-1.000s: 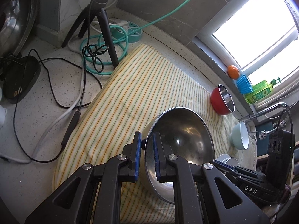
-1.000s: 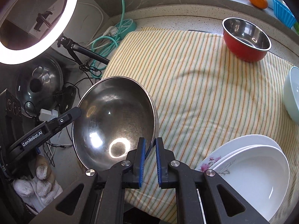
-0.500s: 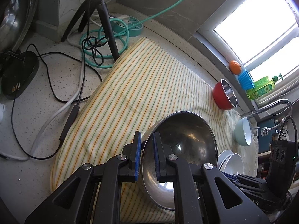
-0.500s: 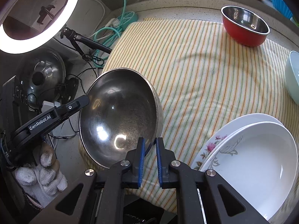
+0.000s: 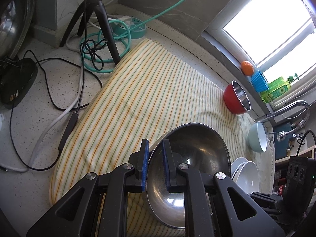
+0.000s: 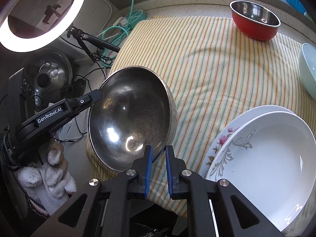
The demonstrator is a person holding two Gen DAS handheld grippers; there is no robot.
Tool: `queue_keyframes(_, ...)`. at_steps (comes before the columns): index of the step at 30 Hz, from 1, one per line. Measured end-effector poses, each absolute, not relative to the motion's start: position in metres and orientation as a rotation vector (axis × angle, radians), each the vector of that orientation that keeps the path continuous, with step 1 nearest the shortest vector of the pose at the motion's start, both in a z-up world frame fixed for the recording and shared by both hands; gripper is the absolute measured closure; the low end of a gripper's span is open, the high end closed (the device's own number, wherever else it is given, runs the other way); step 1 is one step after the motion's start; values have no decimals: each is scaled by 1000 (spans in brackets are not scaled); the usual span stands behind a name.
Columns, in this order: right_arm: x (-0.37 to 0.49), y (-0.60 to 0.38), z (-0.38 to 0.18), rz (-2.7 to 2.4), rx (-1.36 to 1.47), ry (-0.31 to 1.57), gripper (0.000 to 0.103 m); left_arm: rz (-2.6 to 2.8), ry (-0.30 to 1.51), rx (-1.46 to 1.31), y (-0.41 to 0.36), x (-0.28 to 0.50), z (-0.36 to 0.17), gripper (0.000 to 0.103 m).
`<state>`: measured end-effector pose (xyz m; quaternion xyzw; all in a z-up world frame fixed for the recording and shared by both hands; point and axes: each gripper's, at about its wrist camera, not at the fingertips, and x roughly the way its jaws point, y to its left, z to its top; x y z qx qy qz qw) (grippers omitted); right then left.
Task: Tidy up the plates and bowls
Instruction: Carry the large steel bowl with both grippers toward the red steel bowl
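Observation:
A large steel bowl is held tilted over the near left part of the striped cloth. My left gripper is shut on its rim, one blue pad inside and one outside. My right gripper is shut on the opposite rim. The left gripper's finger shows at the bowl's far edge. Stacked white plates lie on the cloth just right of the bowl. A red bowl and a pale blue bowl stand farther back.
A tripod with a ring light and coiled teal cable crowd the counter left of the cloth. A pot lid leans at the left. A faucet and an orange sit by the window. A gloved hand holds the left gripper.
The steel bowl, gripped on both sides throughout, has shifted toward the near edge of the cloth and closer to the stacked white plates. Both grips look unchanged.

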<state>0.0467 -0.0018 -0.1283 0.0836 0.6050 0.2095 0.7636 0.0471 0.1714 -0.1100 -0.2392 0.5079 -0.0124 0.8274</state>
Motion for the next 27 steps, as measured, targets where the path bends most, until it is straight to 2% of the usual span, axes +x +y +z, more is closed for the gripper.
queue_keyframes(11,39,-5,-126,457,190,1297,91,-22,1069,-476,169,46,-107,91)
queue_keyframes(27,36,-16,-103,440,138,1221,91,53,968,-359,166,29,-76,91)
